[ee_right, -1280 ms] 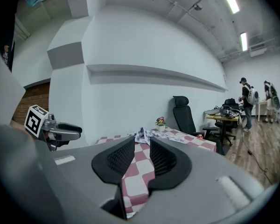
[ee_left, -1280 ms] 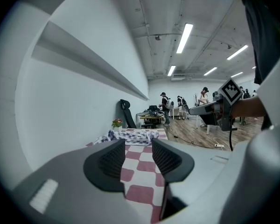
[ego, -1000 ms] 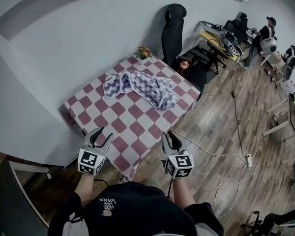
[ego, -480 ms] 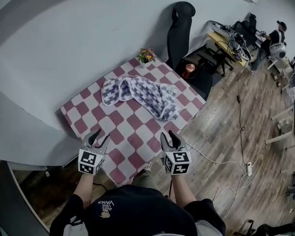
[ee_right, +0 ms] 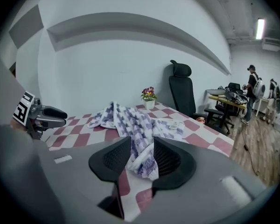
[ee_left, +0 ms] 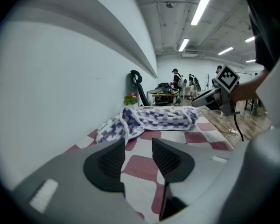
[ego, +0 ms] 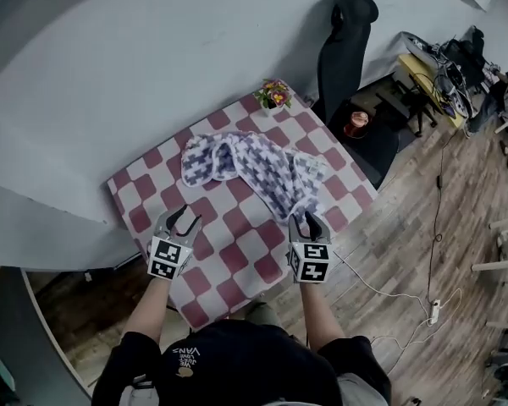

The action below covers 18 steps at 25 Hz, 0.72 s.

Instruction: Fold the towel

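A purple-and-white patterned towel (ego: pixel 252 166) lies crumpled across the red-and-white checked table (ego: pixel 237 256). My left gripper (ego: pixel 183 221) hovers over the table's near left part, open, with nothing between its fingers and the towel (ee_left: pixel 154 118) well ahead of it. My right gripper (ego: pixel 310 222) is at the towel's near right end. Its jaws have just been opening, and in the right gripper view the towel's end (ee_right: pixel 144 162) shows in the gap of the gripper (ee_right: pixel 142 155) without the pads pressing on it. The left gripper (ee_right: pixel 44 115) shows at the left of that view.
A small flower pot (ego: pixel 273 94) stands at the table's far corner by the white wall. A black office chair (ego: pixel 349 36) with a red cup (ego: pixel 356 125) on its seat is beyond the right edge. Cables (ego: pixel 406 290) run over the wooden floor.
Both grippers have moved forward and down over the table toward the towel. The right gripper's jaws stand wider, now at the towel's near end.
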Available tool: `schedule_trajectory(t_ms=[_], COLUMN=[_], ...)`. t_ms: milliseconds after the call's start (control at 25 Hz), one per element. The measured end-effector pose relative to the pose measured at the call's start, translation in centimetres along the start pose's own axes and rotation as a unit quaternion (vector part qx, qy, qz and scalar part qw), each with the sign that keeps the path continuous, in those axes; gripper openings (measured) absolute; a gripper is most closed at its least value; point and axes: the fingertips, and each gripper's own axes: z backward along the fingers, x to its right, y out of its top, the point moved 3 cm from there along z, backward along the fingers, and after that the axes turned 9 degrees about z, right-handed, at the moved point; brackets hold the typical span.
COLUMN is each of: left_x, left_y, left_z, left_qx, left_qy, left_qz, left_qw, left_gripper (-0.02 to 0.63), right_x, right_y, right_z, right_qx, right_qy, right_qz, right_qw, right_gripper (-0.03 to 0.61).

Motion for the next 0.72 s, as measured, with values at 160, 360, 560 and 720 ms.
schedule_trajectory(t_ms=[160, 360, 560, 720], left_x=[-1.0, -2.7, -4.0, -4.7], left_y=[0.7, 1.2, -0.2, -1.3], left_z=[-3.2, -7.3, -11.4, -13.4], left_qx=[-0.02, -0.053, -0.109, -0.144], left_qy=[0.007, 0.008, 0.008, 0.003], left_qz=[-0.023, -0.056, -0.09, -0.111], left_qw=[0.9995, 0.997, 0.9899, 0.9832], left_gripper=[0.153, 0.161, 0.176, 0.176], right_x=[1.3, 1.6, 2.1, 3.1], right_y=[-1.1, -2.6, -4.7, -4.8], right_z=[-2.7, -5.3, -6.7, -6.0], right_qx=[-0.026, -0.062, -0.095, -0.084], right_qy=[-0.013, -0.012, -0.026, -0.04], right_qz=[-0.014, -0.023, -0.022, -0.026], right_qw=[0.999, 0.998, 0.995, 0.995], right_gripper=[0.144, 0.173, 0.179, 0.152])
